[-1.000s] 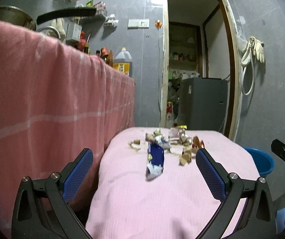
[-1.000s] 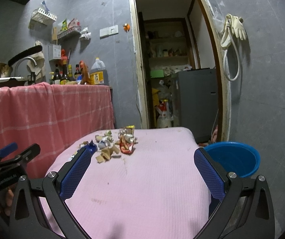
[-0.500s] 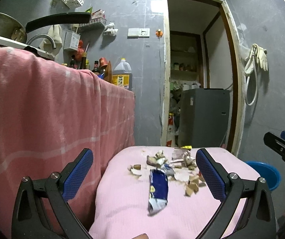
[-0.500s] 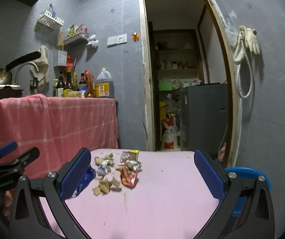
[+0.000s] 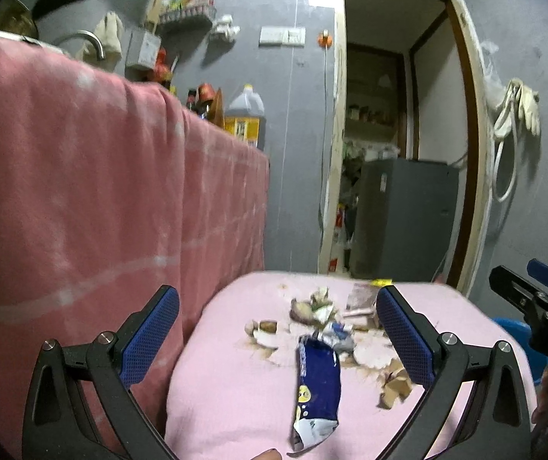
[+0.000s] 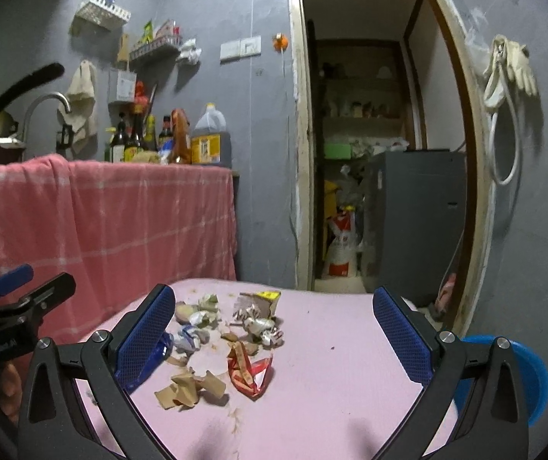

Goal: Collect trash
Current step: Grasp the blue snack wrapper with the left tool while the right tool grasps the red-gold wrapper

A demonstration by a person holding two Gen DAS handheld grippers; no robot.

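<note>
- Both of my grippers are wide open and hold nothing: left gripper (image 5: 278, 329), right gripper (image 6: 274, 329).
- Trash pile sits on the pink-covered desk (image 6: 331, 395), ahead of both grippers, toward the far edge.
- Blue snack wrapper (image 5: 318, 379) lies dead ahead between the left gripper's fingers, nearest piece to it, long axis running straight away from me, torn end toward the camera.
- Red wrapper (image 6: 249, 370) and brown paper scraps (image 6: 187, 385) are ahead of the right gripper, left of its centreline.
- Blue bin (image 6: 519, 375) is on the floor just right of the desk, on the right gripper's side.
- My call: left takes the blue wrapper, closing across its narrow width.
</note>
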